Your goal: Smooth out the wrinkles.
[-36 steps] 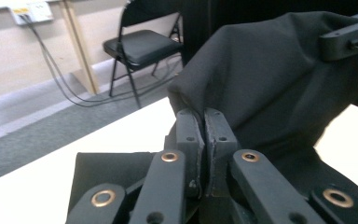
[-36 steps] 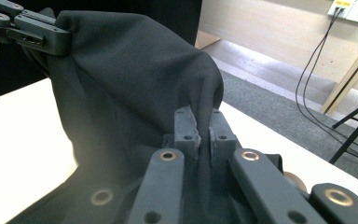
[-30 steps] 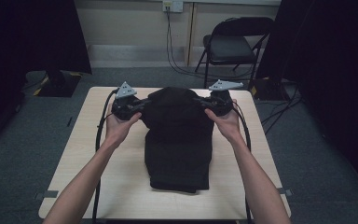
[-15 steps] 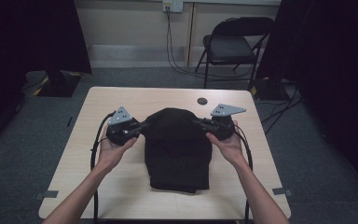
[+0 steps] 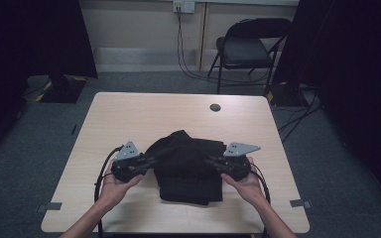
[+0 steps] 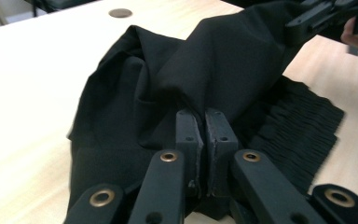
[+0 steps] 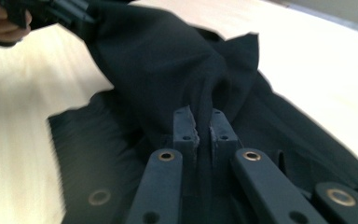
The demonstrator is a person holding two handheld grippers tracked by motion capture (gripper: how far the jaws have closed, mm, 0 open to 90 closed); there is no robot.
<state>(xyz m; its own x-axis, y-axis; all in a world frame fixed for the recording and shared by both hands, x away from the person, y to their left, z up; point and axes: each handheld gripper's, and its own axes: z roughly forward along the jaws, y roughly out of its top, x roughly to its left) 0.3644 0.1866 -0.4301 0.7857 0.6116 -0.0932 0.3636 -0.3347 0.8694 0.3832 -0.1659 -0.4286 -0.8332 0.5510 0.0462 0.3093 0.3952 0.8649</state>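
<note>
A black garment [image 5: 188,166] lies folded on the light wooden table [image 5: 144,116], its far part pulled over toward the near edge. My left gripper [image 5: 155,161] is shut on the cloth at the garment's left side, and the left gripper view shows the fabric [image 6: 223,70] pinched between the jaws of that gripper [image 6: 204,114]. My right gripper [image 5: 209,160] is shut on the garment's right side. In the right gripper view the black cloth [image 7: 168,60] runs down between the jaws of my right gripper [image 7: 204,114]. A ribbed hem [image 6: 303,121] lies flat on the table.
A small dark round cap [image 5: 215,107] sits in the table near its far edge. A black folding chair [image 5: 248,49] stands behind the table. Cables [image 5: 101,173] trail from both grippers toward the near edge.
Both grippers have moved from the far part of the table toward the near edge, dragging the top of the garment over its lower part. The garment now lies shorter and doubled.
</note>
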